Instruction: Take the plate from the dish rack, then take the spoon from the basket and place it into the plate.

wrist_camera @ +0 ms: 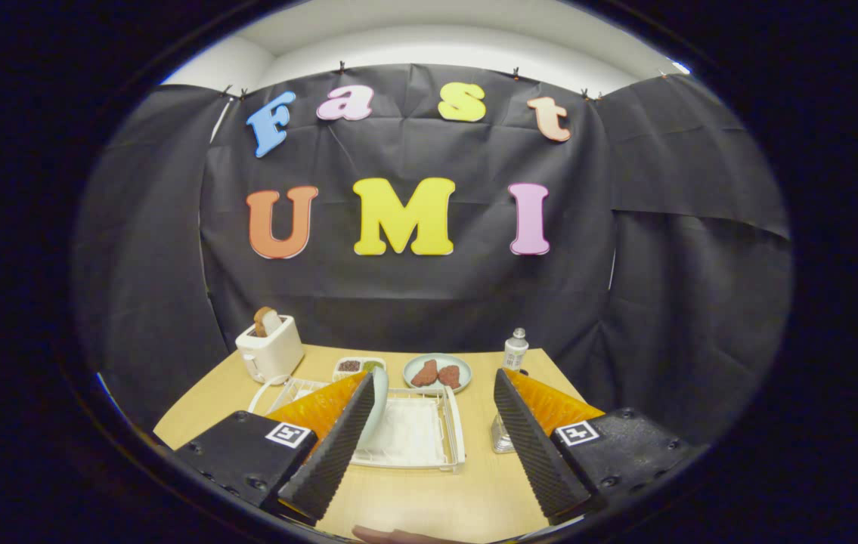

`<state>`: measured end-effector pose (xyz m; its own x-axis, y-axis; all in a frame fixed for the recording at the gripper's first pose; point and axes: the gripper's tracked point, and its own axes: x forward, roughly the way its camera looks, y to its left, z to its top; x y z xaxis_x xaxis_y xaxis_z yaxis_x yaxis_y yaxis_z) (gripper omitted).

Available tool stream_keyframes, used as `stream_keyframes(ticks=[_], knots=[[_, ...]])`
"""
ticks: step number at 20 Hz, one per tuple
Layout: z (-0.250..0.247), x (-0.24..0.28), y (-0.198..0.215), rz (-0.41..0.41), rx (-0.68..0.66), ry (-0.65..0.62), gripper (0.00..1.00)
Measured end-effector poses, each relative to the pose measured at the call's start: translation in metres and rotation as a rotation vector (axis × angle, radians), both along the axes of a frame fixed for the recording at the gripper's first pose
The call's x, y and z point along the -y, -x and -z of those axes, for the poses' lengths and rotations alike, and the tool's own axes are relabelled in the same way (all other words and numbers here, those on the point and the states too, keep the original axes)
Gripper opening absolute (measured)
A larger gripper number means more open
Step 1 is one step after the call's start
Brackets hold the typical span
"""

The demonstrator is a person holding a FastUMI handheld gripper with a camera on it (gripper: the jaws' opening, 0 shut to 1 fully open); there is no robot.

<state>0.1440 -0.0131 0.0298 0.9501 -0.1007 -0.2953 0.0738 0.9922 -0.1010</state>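
Note:
A pale green plate (381,402) stands on edge in the left part of the white dish rack (453,431). It sits right against the inner side of my left finger (338,446). My gripper (435,381) is open, hovering above the rack, with nothing pressed between its fingers. A small metal basket (502,438) stands on the table just right of the rack, mostly hidden behind my right finger (531,446). I cannot make out the spoon.
A white toaster (270,353) holding a slice of bread stands at the back left of the wooden table (429,499). Beyond the rack are a small food tray (357,367), a plate with meat pieces (437,372) and a small bottle (515,350). A fingertip (391,535) shows at the near edge.

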Motion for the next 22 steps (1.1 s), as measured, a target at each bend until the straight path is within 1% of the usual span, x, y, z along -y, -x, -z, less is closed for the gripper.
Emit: stream_keyframes(ticks=[3,6,10,12,14,15,17,20,22], knots=[[0.009,-0.018,-0.038,-0.022,-0.129,0.007,1.00],[0.035,-0.034,-0.076,-0.031,-0.296,0.022,1.00],[0.073,-0.043,-0.114,0.013,-0.485,0.014,1.00],[0.088,-0.049,-0.129,0.036,-0.552,0.009,1.00],[0.099,-0.056,-0.143,0.033,-0.606,0.045,0.99],[0.107,-0.061,-0.150,0.031,-0.635,0.072,0.97],[0.112,-0.058,-0.159,0.092,-0.682,0.127,0.94],[0.116,-0.055,-0.175,0.183,-0.702,0.215,0.90],[0.119,-0.052,-0.186,0.215,-0.706,0.277,0.89]])
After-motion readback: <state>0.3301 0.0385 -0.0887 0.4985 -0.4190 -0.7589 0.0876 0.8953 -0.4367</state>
